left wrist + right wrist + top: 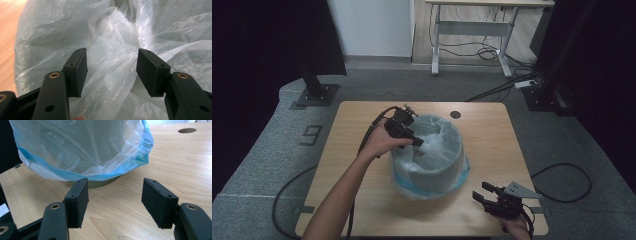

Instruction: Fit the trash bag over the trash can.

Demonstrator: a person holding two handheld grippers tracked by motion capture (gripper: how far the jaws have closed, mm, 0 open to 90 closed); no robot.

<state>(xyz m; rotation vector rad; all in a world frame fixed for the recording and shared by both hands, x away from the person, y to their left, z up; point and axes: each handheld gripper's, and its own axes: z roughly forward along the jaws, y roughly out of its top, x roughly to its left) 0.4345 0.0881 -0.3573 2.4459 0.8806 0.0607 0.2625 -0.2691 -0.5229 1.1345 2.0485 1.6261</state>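
A round grey bin (434, 167) stands in the middle of the wooden table (497, 145), lined with a translucent plastic bag (432, 132) whose blue-edged rim folds down over the outside. My left gripper (416, 142) reaches over the bin's left rim. In the left gripper view my left gripper (112, 72) is open, with a crumpled fold of the bag (112, 42) loose between the pads. My right gripper (482, 191) rests low at the table's front right corner. It is open (115, 202) with nothing in it, and points at the bin's base (100, 183) and the bag's hem (82, 150).
A round cable hole (455, 114) sits in the table behind the bin. Black stand feet (314, 92) (544, 97) flank the table on the grey carpet. Cables (562, 182) loop on the floor, and a white desk frame (472, 27) stands at the back.
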